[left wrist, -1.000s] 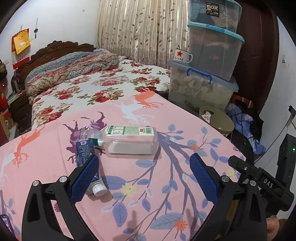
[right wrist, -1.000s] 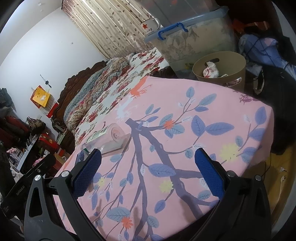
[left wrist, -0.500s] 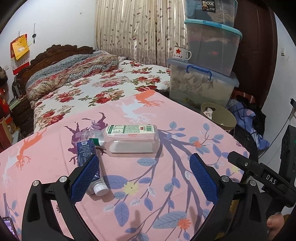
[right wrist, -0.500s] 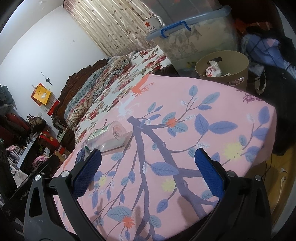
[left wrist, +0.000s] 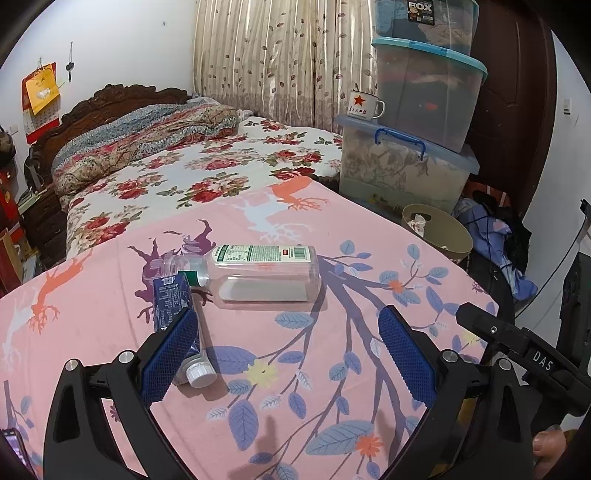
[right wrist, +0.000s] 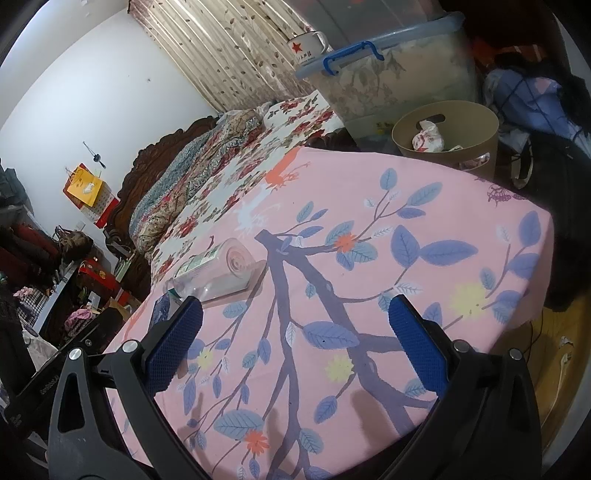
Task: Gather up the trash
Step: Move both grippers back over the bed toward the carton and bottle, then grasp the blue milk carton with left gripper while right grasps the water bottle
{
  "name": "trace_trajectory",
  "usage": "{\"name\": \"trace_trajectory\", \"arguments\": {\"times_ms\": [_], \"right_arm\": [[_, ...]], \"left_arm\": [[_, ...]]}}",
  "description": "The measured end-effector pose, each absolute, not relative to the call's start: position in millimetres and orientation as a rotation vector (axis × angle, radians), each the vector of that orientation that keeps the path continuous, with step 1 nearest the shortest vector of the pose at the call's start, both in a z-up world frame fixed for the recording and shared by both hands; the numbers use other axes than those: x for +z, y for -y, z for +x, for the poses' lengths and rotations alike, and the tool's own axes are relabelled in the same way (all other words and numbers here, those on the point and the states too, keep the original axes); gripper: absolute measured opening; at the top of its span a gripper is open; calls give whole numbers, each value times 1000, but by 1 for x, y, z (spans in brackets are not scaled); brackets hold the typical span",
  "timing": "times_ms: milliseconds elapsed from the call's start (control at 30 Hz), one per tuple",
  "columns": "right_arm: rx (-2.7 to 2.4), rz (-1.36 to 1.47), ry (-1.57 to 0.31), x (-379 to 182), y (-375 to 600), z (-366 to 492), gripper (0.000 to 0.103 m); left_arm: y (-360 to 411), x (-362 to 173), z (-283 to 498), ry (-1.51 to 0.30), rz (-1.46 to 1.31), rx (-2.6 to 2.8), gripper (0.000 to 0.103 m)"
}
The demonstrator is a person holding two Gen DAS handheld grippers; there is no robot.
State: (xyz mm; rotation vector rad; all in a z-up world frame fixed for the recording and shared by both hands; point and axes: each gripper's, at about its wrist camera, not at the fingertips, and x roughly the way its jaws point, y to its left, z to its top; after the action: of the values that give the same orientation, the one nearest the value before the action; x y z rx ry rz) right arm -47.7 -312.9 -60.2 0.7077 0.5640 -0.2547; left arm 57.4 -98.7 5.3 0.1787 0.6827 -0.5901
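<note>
The top storage tub [left wrist: 424, 22] by the curtain carries a black sticker reading "BOX", and the neighbouring handheld tool's black body bears "DAS" [left wrist: 543, 365] in white letters. A white enamel mug [left wrist: 364, 106] with a red star sits on the lid of the bottom tub [left wrist: 399, 173]; there is red writing under the star that I can't make out. The clear plastic bottle [left wrist: 258, 275] lies on its side on the pink leaf-print tablecloth [left wrist: 332, 369], wearing a green-and-white label whose print is too fine to read. A dark blue drink carton [left wrist: 171, 299] with a white screw cap lies just beside the bottle's neck, its small text also unreadable.

The left gripper [left wrist: 286, 354] hovers above the cloth with its blue-padded fingers spread wide, nothing between them; its left pad overlaps the carton in view, though I can't tell whether they touch. The right gripper [right wrist: 295, 343] is spread just as wide over the cloth and also carries nothing, with the bottle [right wrist: 218, 273] lying beyond its left finger.

A tan waste bin [right wrist: 447, 136] stands on the floor past the table's far edge, with crumpled wrappers inside.

Compared with a second ago, both tools have drawn back slightly, so bottle and carton sit a little farther up in view; neither has moved on the cloth.
</note>
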Motion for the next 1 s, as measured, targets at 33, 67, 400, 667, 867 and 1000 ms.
{"name": "trace_trajectory", "arguments": {"times_ms": [33, 67, 400, 667, 867, 1000], "right_arm": [[-254, 706, -564, -60, 313, -47, 100], [-254, 705, -564, -60, 313, -48, 100], [-208, 647, -587, -60, 301, -36, 100], [-114, 588, -652, -72, 281, -13, 100], [-41, 469, -708, -74, 266, 12, 100], [7, 291, -738, -64, 260, 49, 100]], "left_arm": [[98, 5, 58, -684, 178, -590, 94], [98, 5, 58, -683, 178, -588, 94], [56, 16, 73, -677, 123, -544, 94], [-44, 8, 118, -754, -64, -361, 94], [-25, -21, 143, -869, -50, -392, 94], [14, -39, 157, -907, 36, -406, 94]]}}
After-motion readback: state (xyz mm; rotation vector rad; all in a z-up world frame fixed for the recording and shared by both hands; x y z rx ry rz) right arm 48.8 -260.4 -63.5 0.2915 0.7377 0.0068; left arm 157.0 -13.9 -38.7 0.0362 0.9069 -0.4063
